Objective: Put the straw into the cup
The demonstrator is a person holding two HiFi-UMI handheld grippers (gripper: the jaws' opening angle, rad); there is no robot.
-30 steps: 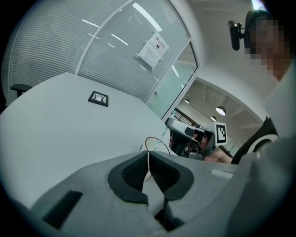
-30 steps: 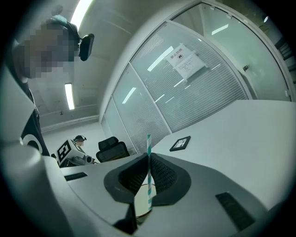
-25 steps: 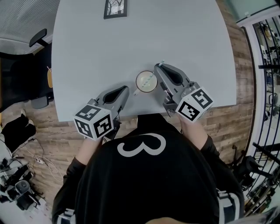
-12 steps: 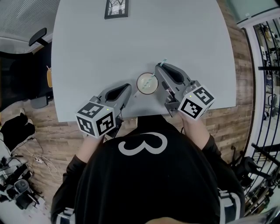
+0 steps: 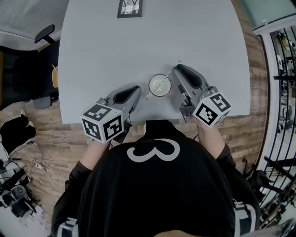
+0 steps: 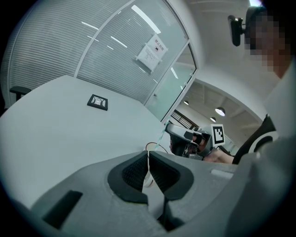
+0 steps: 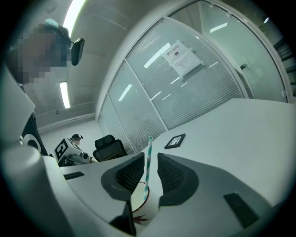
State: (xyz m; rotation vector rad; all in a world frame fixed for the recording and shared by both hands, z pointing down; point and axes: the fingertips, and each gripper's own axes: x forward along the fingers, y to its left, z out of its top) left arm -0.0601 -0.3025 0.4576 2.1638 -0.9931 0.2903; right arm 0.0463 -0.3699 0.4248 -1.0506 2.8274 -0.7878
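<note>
A white paper cup (image 5: 160,85) stands near the table's front edge. A teal-and-white striped straw (image 5: 172,70) leans in it, lower end inside the cup and top toward the right. My right gripper (image 5: 176,71) is just right of the cup. In the right gripper view the straw (image 7: 148,159) rises between its jaws, which stand a little wider than the straw, with the cup (image 7: 140,209) below them. My left gripper (image 5: 137,89) lies left of the cup, shut and empty. In the left gripper view (image 6: 148,156) the cup rim (image 6: 151,147) shows just beyond the jaws.
The grey table (image 5: 101,55) holds a small framed picture (image 5: 130,8) at its far edge. An office chair (image 5: 44,36) and wooden floor lie to the left. The table's front edge runs just under both grippers, against the person's body.
The head camera has shifted slightly. My right gripper has drawn a little to the right of the cup. The straw stays in the cup and the left gripper holds its place.
</note>
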